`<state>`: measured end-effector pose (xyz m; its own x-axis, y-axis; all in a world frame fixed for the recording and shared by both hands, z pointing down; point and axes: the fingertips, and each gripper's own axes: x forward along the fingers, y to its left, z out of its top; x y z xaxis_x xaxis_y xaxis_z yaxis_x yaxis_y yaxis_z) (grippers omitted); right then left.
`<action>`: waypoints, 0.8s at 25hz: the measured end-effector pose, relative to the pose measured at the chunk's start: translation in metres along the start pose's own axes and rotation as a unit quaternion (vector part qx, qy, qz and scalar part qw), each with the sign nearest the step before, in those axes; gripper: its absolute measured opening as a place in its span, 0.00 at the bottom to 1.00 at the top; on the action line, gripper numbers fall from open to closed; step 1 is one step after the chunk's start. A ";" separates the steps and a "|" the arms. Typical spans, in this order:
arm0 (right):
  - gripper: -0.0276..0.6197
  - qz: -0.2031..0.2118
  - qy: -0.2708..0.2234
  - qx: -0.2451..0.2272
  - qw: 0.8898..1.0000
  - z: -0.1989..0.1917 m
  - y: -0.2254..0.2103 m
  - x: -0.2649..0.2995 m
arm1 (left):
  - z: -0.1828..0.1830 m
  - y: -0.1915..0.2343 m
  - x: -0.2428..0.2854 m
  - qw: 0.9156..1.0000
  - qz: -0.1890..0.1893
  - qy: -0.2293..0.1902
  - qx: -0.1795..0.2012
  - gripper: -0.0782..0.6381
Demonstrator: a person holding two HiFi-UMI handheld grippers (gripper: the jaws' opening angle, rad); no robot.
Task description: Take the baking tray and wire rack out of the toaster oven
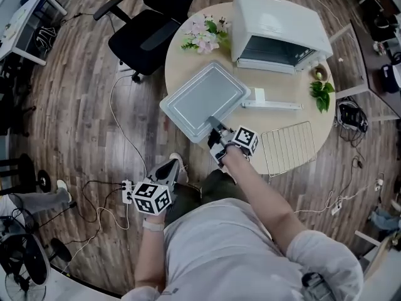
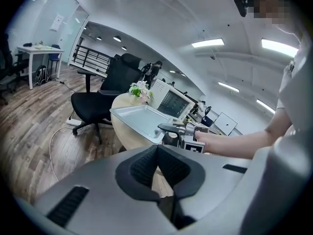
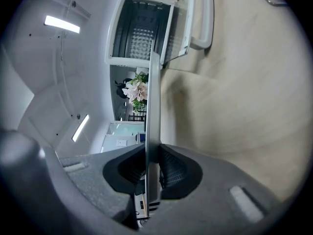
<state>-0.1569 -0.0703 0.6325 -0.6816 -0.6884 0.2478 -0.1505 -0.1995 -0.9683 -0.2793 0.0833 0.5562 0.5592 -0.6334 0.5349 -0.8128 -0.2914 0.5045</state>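
The grey baking tray (image 1: 203, 98) lies out over the round table's (image 1: 288, 115) left front edge. My right gripper (image 1: 216, 129) is shut on the tray's near rim. In the right gripper view the tray (image 3: 154, 102) shows edge-on, clamped between the pads of that gripper (image 3: 152, 168). The wire rack (image 1: 288, 146) lies flat on the table at the front right. The white toaster oven (image 1: 279, 27) stands at the back with its door (image 1: 270, 100) folded down. My left gripper (image 1: 164, 171) hangs off the table over the floor, shut (image 2: 157, 166) with nothing between its jaws.
Pink flowers (image 1: 203, 35) sit at the table's back left and a small green plant (image 1: 322, 93) at the right. A black office chair (image 1: 147, 33) stands behind the table to the left. Cables and a power strip (image 1: 127, 192) lie on the wooden floor.
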 end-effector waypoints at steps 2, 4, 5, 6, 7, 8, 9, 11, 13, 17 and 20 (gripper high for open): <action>0.15 -0.005 -0.001 0.006 1.000 -0.002 -0.002 0.012 | 0.000 0.010 -0.002 1.000 0.001 0.005 -0.003 0.11; 0.15 -0.010 -0.002 0.012 1.000 -0.004 -0.005 0.021 | 0.000 0.017 -0.005 1.000 0.000 0.011 -0.005 0.11; 0.15 -0.013 -0.002 0.015 1.000 -0.005 -0.006 0.025 | 0.000 0.020 -0.006 1.000 0.000 0.012 -0.007 0.11; 0.15 -0.015 -0.003 0.016 1.000 -0.005 -0.008 0.029 | 0.001 0.023 -0.006 1.000 0.000 0.013 -0.009 0.11; 0.15 -0.018 -0.004 0.018 1.000 -0.004 -0.010 0.033 | 0.002 0.026 -0.007 1.000 0.001 0.013 -0.012 0.11; 0.15 -0.020 -0.005 0.021 1.000 -0.004 -0.012 0.037 | 0.003 0.028 -0.007 1.000 0.001 0.014 -0.014 0.11; 0.15 -0.022 -0.005 0.023 0.999 -0.003 -0.014 0.041 | 0.004 0.031 -0.006 1.000 0.001 0.015 -0.016 0.11; 0.15 -0.026 -0.007 0.028 0.999 -0.002 -0.018 0.048 | 0.006 0.037 -0.006 1.000 0.001 0.018 -0.018 0.11; 0.15 -0.030 -0.011 0.030 0.999 0.000 -0.021 0.054 | 0.009 0.043 -0.007 1.000 0.000 0.021 -0.019 0.11; 0.15 -0.034 -0.016 0.021 0.999 0.005 -0.027 0.063 | 0.012 0.052 -0.006 1.000 -0.002 0.025 -0.019 0.11; 0.15 -0.049 -0.022 0.011 0.998 0.008 -0.030 0.068 | 0.013 0.057 -0.004 0.999 -0.004 0.030 -0.019 0.11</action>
<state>-0.1925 -0.1168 0.6784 -0.6314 -0.6951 0.3438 -0.1997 -0.2826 -0.9382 -0.3302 0.0603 0.5742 0.5754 -0.5867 0.5698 -0.8020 -0.2684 0.5336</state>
